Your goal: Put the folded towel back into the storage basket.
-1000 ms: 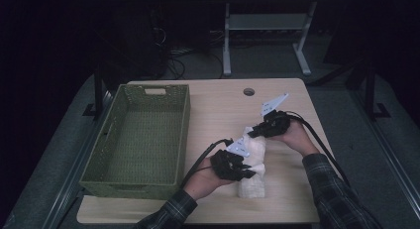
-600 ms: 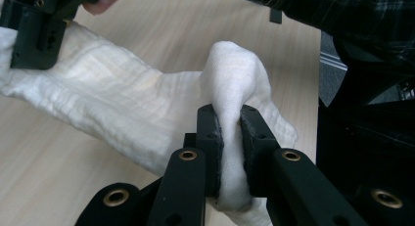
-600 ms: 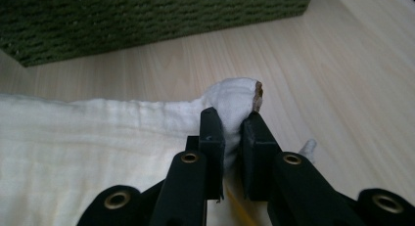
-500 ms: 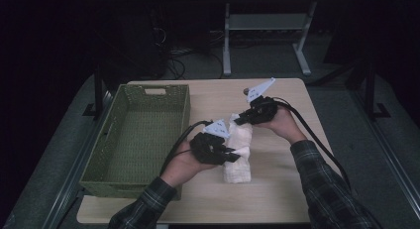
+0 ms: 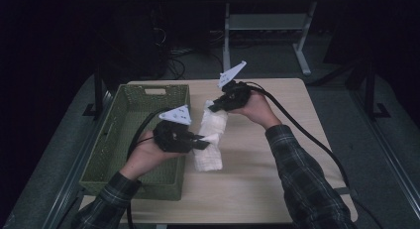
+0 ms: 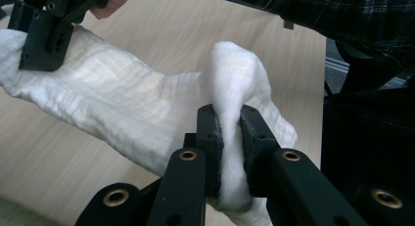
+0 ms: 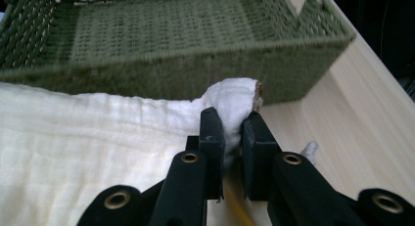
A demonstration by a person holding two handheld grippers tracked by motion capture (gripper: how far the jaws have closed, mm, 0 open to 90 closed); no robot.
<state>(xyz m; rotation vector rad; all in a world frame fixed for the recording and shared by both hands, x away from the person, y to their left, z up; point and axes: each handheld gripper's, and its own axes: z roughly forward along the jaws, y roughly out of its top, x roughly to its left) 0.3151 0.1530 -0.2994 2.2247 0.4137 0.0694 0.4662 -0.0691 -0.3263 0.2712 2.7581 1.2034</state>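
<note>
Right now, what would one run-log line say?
left gripper: shut on white cloth | right gripper: shut on white cloth | cloth: beside green basket

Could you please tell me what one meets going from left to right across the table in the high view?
Green woven basket → left gripper → white folded cloth → right gripper → bare light wooden tabletop.
</note>
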